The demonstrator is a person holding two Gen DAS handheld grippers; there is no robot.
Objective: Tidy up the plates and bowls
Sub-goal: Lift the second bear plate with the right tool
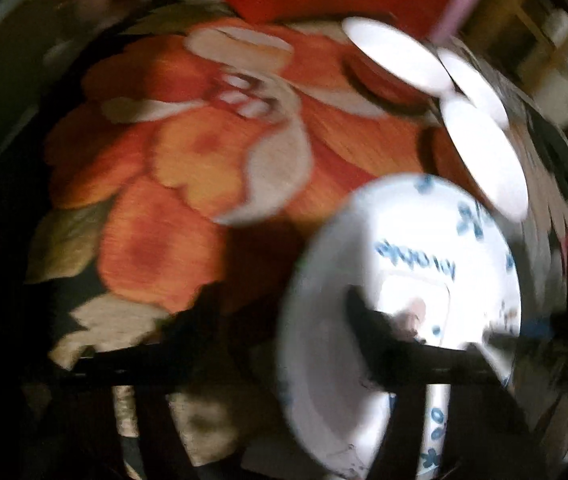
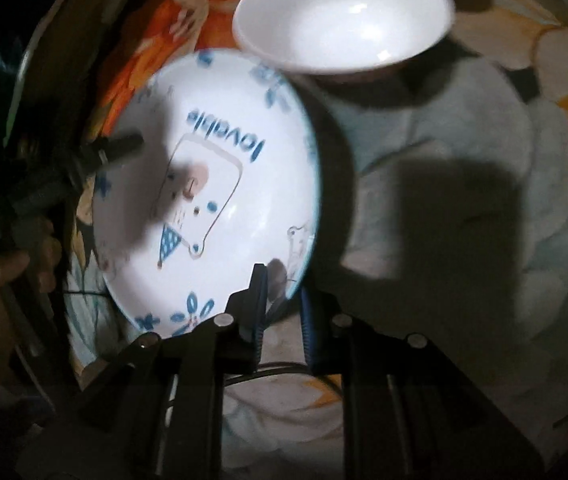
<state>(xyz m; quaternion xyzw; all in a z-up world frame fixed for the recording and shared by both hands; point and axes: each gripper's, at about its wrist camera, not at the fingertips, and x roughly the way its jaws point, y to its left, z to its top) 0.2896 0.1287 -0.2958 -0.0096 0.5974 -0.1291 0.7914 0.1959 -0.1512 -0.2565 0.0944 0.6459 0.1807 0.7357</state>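
Two wrist views of one printed plate being handled above a flowered cloth. We are pinching the plate's near rim between the blue pads of the right gripper, whose jaws are clenched on the edge. The left gripper is reaching over the opposite rim; one finger is lying across the plate's face, but blur keeps us from telling whether its pads are pressing.

The plate is sitting tilted just in front of a plain white bowl, its rim overlapping the bowl's edge in the right wrist view. Further white dishes are lying beyond.

To do this step well, in our judgement, we are wanting both grips seated deep on the rim before lifting, since a glazed edge held by one narrow pinch may swing or slip.

Being round, the plate has no long axis; its face is pointing up toward the cameras, the word "lovable" reading upside down.
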